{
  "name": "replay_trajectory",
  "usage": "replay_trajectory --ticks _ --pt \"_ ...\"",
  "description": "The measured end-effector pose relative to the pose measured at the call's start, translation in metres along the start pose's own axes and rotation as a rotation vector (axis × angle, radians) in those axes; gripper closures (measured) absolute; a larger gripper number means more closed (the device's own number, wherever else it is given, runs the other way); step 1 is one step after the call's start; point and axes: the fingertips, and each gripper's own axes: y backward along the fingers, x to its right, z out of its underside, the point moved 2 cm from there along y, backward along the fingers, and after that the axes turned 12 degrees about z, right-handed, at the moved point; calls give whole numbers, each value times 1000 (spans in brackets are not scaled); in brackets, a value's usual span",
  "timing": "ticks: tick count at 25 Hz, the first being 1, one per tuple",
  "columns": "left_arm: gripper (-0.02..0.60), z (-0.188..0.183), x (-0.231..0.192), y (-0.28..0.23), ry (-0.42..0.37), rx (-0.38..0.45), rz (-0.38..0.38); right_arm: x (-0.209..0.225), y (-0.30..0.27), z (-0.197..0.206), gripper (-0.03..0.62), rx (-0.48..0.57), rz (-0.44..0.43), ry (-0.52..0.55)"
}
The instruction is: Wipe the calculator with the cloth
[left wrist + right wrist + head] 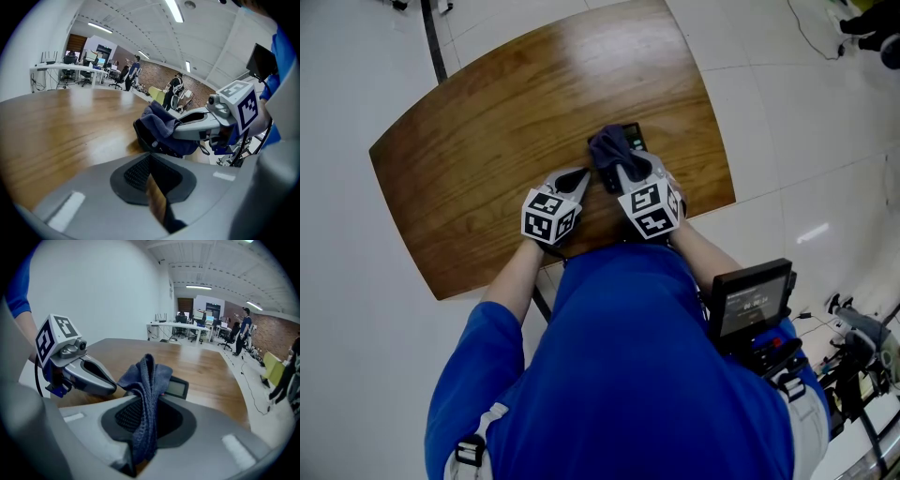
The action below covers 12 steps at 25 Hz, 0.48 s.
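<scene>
Right gripper (630, 174) clamping one cloth (608, 150), left gripper (581, 177) jaws together, one calculator (634, 134)

The cloth (607, 148) is covering most of the calculator (632, 132), leaving only its far end and display showing, while the person's torso (628, 356) is hiding the near edge of the table (469, 187).

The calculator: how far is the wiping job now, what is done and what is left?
Done: the right gripper is shut on the cloth. In hand: the cloth lies over the near end of the calculator on the table; the screen end is bare. The left gripper, shut and empty, sits beside it. Left: wiping the rest; how clean it is cannot be seen.
</scene>
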Motion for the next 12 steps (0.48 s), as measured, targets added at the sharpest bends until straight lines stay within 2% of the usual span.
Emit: replay_trajectory --ticks 12 --pt "574 6 -8 -3 2 10 -1 50 -3 24 523 -44 110 -75"
